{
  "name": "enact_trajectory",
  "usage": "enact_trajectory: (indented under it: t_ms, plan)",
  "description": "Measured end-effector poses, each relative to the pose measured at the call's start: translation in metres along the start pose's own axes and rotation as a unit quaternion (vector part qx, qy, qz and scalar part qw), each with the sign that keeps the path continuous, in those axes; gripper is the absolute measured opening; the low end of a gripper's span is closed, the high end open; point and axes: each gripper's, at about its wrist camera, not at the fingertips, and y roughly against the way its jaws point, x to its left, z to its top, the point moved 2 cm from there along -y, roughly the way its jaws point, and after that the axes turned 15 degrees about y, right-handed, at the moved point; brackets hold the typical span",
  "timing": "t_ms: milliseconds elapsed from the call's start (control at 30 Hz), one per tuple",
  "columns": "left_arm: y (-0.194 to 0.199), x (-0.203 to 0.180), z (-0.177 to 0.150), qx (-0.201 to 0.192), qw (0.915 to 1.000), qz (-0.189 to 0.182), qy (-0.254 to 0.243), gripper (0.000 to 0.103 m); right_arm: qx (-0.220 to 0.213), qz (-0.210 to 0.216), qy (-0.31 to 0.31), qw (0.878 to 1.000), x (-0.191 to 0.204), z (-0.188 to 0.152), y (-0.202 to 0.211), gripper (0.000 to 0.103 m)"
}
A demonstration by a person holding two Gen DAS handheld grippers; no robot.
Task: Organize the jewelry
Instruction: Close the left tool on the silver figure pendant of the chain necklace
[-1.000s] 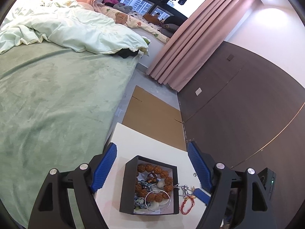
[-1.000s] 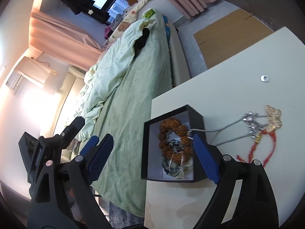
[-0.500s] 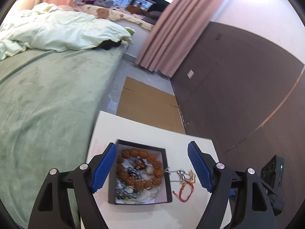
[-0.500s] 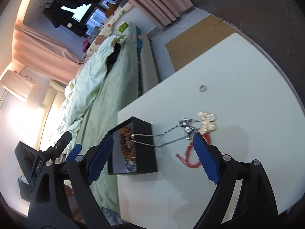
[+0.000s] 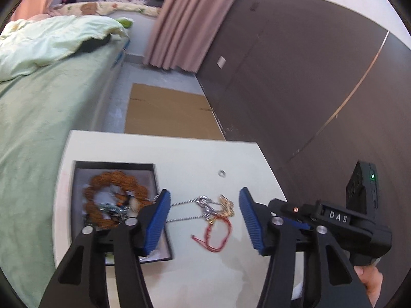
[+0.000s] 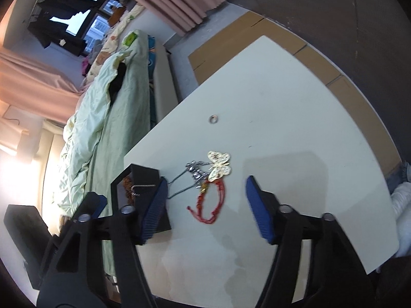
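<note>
A black box on the white table holds a brown bead bracelet and other pieces. A silver chain trails out of it to a gold butterfly piece and a red cord bracelet. A small ring lies apart, farther back. My left gripper hovers over this heap, jaws closing, the pads touching nothing. My right gripper hovers over the same heap: the chain, the butterfly and the red bracelet. Its jaws are closing too, with nothing gripped.
A green bed runs along the table's left side. Flat cardboard lies on the floor beyond the table, beside a dark wall panel. The table's edge is near on the right. The box stands by my right gripper's left finger.
Both grippers have swung from over the black box to over the loose jewelry beside it, and both pairs of jaws have narrowed. The jewelry has not moved.
</note>
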Motion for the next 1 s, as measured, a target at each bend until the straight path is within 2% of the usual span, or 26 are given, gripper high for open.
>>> enact_trajectory:
  t_ms: [100, 233, 300, 400, 500, 667, 1000]
  plan:
    - [-0.024, -0.011, -0.005, 0.027, 0.9996, 0.007, -0.01, 0.046, -0.005, -0.008, -0.009, 1.0, -0.007, 0.003, 0.004, 0.048]
    - [-0.054, -0.018, -0.01, 0.059, 0.9982, 0.014, -0.004, 0.046, -0.009, -0.006, -0.017, 1.0, -0.014, 0.006, 0.007, 0.048]
    - [-0.069, -0.019, -0.011, 0.077, 0.9968, 0.021, 0.001, 0.037, -0.01, -0.005, -0.021, 1.0, -0.018, 0.009, 0.008, 0.048]
    - [-0.086, -0.018, -0.013, 0.098, 0.9946, 0.032, 0.013, 0.033, -0.012, -0.004, -0.026, 1.0, -0.023, 0.014, 0.01, 0.048]
    - [-0.102, -0.016, -0.014, 0.111, 0.9923, 0.051, 0.021, 0.032, -0.014, -0.005, -0.029, 0.999, -0.026, 0.019, 0.01, 0.048]
    - [-0.116, -0.012, -0.016, 0.115, 0.99, 0.078, 0.024, 0.029, -0.015, 0.001, -0.03, 0.999, -0.03, 0.025, 0.012, 0.048]
    - [-0.14, -0.02, -0.027, 0.103, 0.9846, 0.14, -0.015, 0.029, -0.009, -0.007, -0.024, 1.0, -0.03, 0.03, 0.008, 0.048]
